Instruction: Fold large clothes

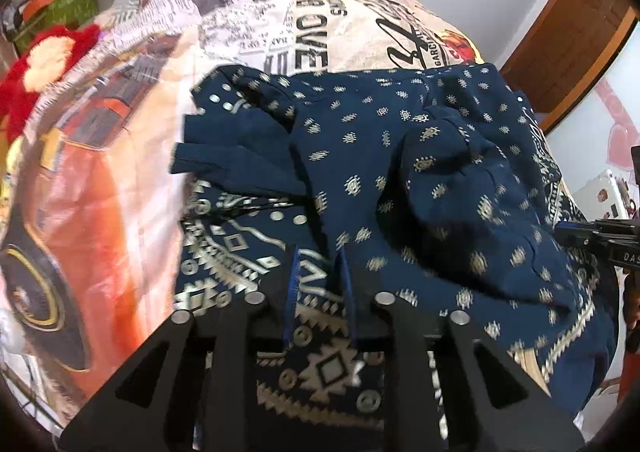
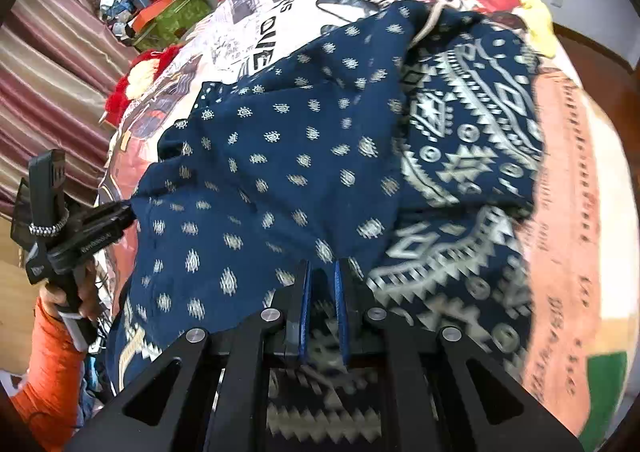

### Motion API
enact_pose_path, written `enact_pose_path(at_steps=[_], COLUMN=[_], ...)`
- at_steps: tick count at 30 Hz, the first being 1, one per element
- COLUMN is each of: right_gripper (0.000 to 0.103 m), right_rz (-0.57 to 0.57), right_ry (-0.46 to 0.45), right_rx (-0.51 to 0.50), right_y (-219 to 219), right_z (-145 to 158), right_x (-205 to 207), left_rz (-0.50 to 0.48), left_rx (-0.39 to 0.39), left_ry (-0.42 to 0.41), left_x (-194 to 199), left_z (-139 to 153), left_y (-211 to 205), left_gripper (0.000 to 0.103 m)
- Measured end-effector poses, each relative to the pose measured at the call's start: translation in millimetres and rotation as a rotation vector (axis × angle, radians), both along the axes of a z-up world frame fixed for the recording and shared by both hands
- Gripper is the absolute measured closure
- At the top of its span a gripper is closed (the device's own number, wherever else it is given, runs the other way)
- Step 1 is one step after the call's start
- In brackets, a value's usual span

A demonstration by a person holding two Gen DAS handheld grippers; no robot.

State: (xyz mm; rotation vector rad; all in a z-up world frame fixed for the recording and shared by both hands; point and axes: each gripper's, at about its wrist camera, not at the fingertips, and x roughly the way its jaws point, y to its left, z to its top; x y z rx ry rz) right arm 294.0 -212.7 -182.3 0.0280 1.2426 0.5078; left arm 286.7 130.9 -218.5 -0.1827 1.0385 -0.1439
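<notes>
Navy garment (image 1: 400, 180) under parted left gripper (image 1: 319, 252)

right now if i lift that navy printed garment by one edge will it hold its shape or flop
Probably flop: the navy garment already lies in soft creases and overlapping layers on the printed bedspread. It looks thin, so likely light for its size. Pushed, it would probably bunch rather than slide flat.

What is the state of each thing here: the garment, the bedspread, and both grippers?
Navy garment: bunched, partly folded over itself, lying on bedspread.
Printed bedspread: spread flat under the garment.
Left gripper: open, above the patterned border.
Right gripper: open, at the cloth.
</notes>
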Motion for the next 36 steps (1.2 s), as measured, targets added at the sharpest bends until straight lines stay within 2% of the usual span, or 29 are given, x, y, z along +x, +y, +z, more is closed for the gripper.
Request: enact_pose_path(at_steps=[3, 5, 7, 9, 12, 16, 21, 24, 27, 30, 32, 33, 34, 36], right_gripper=[0.095, 0.095, 0.095, 0.095, 0.095, 0.095, 0.095, 0.095, 0.095, 0.094, 0.082, 0.063, 0.034, 0.003], right_rz=[-0.011, -0.003, -0.006, -0.039, -0.125, -0.223, -0.305, -0.331, -0.315, -0.326, -0.332, -0.33, -0.308, -0.236], right_ry=[-0.022, -0.068, -0.111, -0.156, -0.192, -0.15, -0.186, -0.185, -0.183, -0.149, -0.131, -0.124, -0.109, -0.106], right_rx=[-0.068, -0.095, -0.103, -0.098, -0.03, 0.083, 0.17, 0.166, 0.136, 0.154, 0.193, 0.214, 0.265, 0.31], right_y=[-12.1, -20.9, -32.4, -46.1, -68.0, -94.3, -110.6, -115.8, -113.2, -111.9, -111.8, -112.0, -108.8, -98.3], right_z=[5.8, 14.0, 24.3, 36.3, 49.2, 46.3, 41.9, 42.4, 38.8, 30.5, 27.2, 25.9, 24.2, 24.0], right_x=[-14.3, -27.9, -41.8, -54.9, -72.4, -93.2, -124.3, -138.6, -149.4, -157.3, -161.5, -162.5, -164.6, -167.1], left_rz=[-0.002, 0.006, 0.029, 0.05, 0.077, 0.119, 0.174, 0.185, 0.189, 0.22, 0.243, 0.251, 0.26, 0.266], left_rx=[0.047, 0.068, 0.076, 0.072, 0.053, 0.005, -0.107, -0.187, -0.235, -0.275, -0.302, -0.335, -0.372, -0.4], left_ry=[-0.04, -0.068, -0.103, -0.118, -0.095, -0.041, 0.055, 0.11, 0.151, 0.161, 0.161, 0.17, 0.182, 0.188], left_x=[-15.2, -28.6, -45.3, -58.6, -75.5, -96.5, -117.7, -128.8, -134.1, -137.3, -138.2, -137.6, -137.4, -136.2], left_z=[14.9, 24.0, 32.7, 35.9, 30.9, 12.1, -23.8, -45.9, -62.9, -73.6, -77.1, -80.2, -83.8, -85.6], left_y=[7.5, 13.8, 23.1, 30.8, 43.9, 58.3, 69.1, 67.7, 61.7, 58.3, 60.3, 62.4, 65.6, 68.8], left_gripper=[0.081, 0.068, 0.047, 0.041, 0.041, 0.041, 0.041, 0.041, 0.041, 0.039, 0.037, 0.037, 0.037, 0.037])
